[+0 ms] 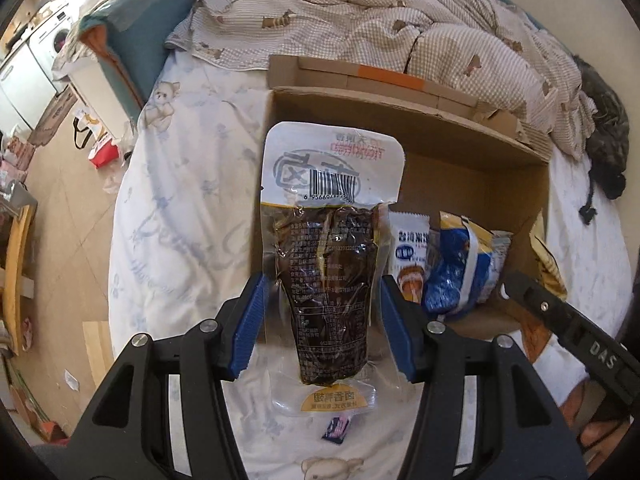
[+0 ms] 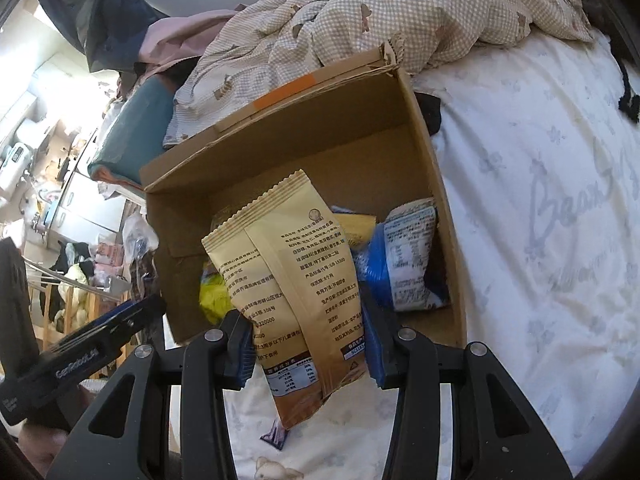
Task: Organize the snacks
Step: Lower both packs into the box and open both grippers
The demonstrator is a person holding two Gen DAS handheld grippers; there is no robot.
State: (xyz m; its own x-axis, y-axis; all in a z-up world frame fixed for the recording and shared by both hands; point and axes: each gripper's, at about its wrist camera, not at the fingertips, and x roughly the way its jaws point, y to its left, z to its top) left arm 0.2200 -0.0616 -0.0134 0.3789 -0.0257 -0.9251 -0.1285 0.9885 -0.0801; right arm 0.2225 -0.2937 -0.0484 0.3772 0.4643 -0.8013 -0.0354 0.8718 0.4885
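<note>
My left gripper [image 1: 322, 312] is shut on a clear vacuum pack of dark brown snack [image 1: 328, 272] with a white barcode top, held upright over the near left edge of the open cardboard box [image 1: 460, 128]. My right gripper [image 2: 306, 340] is shut on a tan snack bag [image 2: 288, 272], tilted over the box's near wall [image 2: 436, 184]. Inside the box lie a blue-and-white packet [image 1: 456, 276], a white packet [image 1: 410, 252] and a yellow packet [image 2: 214, 296]. The right gripper's body [image 1: 560, 312] shows at the right of the left wrist view.
The box sits on a white printed bed sheet [image 1: 180, 220]. A checked quilt [image 1: 360, 20] is heaped behind it. A small dark wrapper [image 1: 336, 432] lies on the sheet below the grippers. A dark cat-like shape [image 1: 604, 132] lies far right. The cluttered floor [image 1: 60, 152] is to the left.
</note>
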